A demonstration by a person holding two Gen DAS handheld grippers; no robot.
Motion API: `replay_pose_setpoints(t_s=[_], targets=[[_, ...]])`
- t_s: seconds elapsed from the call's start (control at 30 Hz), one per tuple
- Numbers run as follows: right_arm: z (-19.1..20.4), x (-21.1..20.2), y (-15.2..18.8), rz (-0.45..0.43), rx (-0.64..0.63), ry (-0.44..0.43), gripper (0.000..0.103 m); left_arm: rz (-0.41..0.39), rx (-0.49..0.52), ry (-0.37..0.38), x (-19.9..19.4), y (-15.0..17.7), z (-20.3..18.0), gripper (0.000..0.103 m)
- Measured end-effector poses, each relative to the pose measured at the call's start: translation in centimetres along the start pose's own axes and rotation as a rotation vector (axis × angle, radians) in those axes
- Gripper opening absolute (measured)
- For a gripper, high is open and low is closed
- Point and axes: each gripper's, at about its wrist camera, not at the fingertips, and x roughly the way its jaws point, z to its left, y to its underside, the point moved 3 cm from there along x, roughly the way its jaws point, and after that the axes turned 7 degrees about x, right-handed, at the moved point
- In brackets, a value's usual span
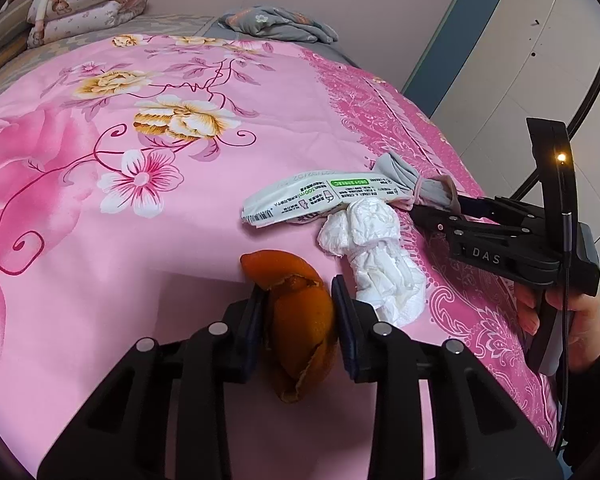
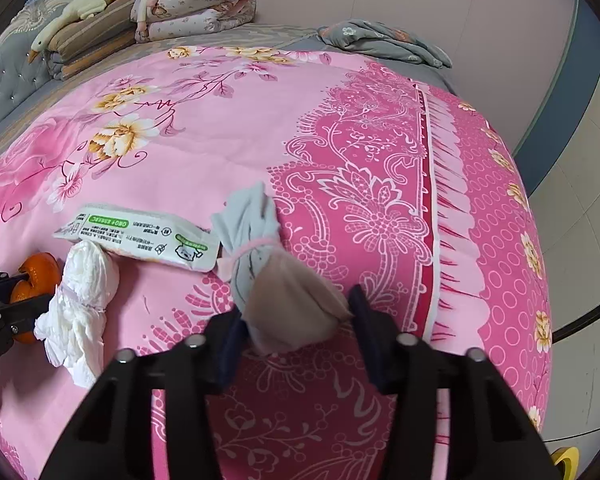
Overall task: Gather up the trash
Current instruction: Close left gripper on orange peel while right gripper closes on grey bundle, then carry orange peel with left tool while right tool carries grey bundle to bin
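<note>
Lying spread across the pink flowered bedcover (image 2: pixel 204 128), four pieces of trash are seen close together near the cover's darker patterned border. An orange peel (image 1: pixel 300 320) is clamped between the pads of the left tongs (image 1: pixel 300 320), which press on both of its sides; the peel is taken low and lengthwise, probably so that the curled rind is not split when raised. A grey and beige cloth bundle (image 2: pixel 276 280), tied at its waist with a pink band, is flanked by the right tongs (image 2: pixel 296 320). One pad appears to touch the beige end, while on the other side a thin gap may remain, so whether the bundle is already gripped cannot be told with certainty. The soft beige end seems to be chosen because it yields and fills the jaws.

Between the two tools a crumpled white tissue (image 1: pixel 376 264) is left lying, just beside the peel, and a flattened white wrapper (image 1: pixel 320 200) with green print is found behind it, its end touching the bundle. Both are untouched and are judged still to be collected.

Open room is plentiful: the bedcover beyond the trash is bare as far as the folded quilts (image 2: pixel 196 0) and a grey garment (image 2: pixel 380 40) by the wall. On the right side the bed edge falls away near the bundle, so a lift straight up would be safer than a drag. The person's hand (image 1: pixel 556 312) is seen on the right tool's handle
</note>
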Motion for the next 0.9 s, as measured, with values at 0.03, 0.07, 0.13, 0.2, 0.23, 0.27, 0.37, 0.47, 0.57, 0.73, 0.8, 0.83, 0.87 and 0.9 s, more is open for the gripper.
replay_pose_setpoints(t_s=[0.03, 0.07, 0.13, 0.2, 0.23, 0.27, 0.37, 0.47, 0.57, 0.73, 0.8, 0.83, 0.87, 0.9], targets=[[0.0, 0.0, 0.0, 0.001, 0.008, -0.004, 0.038, -0.002, 0.000, -0.002, -0.1, 0.0, 0.0, 0.029], [-0.1, -0.1, 0.0, 0.002, 0.012, -0.006, 0.036, -0.004, 0.000, -0.003, -0.1, 0.0, -0.1, 0.029], [-0.1, -0.3, 0.0, -0.003, 0.015, -0.004, 0.034, -0.010, -0.002, -0.009, -0.4, -0.1, -0.1, 0.028], [-0.2, -0.7, 0.1, -0.010, 0.023, -0.005, 0.033, -0.015, -0.004, -0.009, -0.6, -0.1, 0.0, 0.028], [-0.3, -0.9, 0.1, -0.012, 0.026, -0.008, 0.033, -0.019, -0.005, -0.012, -0.8, -0.2, -0.1, 0.028], [-0.3, -1.2, 0.1, -0.016, 0.027, -0.011, 0.033, -0.021, -0.004, -0.013, -0.9, -0.2, -0.1, 0.028], [-0.4, -2.5, 0.2, -0.037, 0.027, -0.007, 0.032, -0.028, 0.004, -0.022, -1.4, -0.3, -0.4, 0.028], [-0.6, -3.8, 0.3, -0.049, 0.041, -0.015, 0.032, -0.035, 0.011, -0.030, -2.0, -0.4, -0.7, 0.028], [-0.9, -5.3, 0.7, -0.067, 0.049, -0.019, 0.032, -0.044, 0.020, -0.035, -2.7, -0.4, -1.2, 0.027], [-1.8, -7.6, 1.4, -0.086, 0.080, -0.025, 0.032, -0.059, 0.034, -0.038, -4.0, -0.5, -2.2, 0.027], [-2.3, -8.7, 1.9, -0.095, 0.100, -0.034, 0.032, -0.066, 0.043, -0.043, -4.7, -0.5, -2.7, 0.027], [-2.5, -9.3, 2.3, -0.103, 0.107, -0.034, 0.032, -0.070, 0.046, -0.046, -5.1, -0.5, -3.0, 0.027], [-2.6, -9.8, 2.5, -0.107, 0.113, -0.037, 0.032, -0.074, 0.048, -0.047, -5.4, -0.4, -3.2, 0.027], [-2.9, -10.4, 2.9, -0.112, 0.123, -0.043, 0.032, -0.078, 0.048, -0.049, -5.7, -0.4, -3.4, 0.027]])
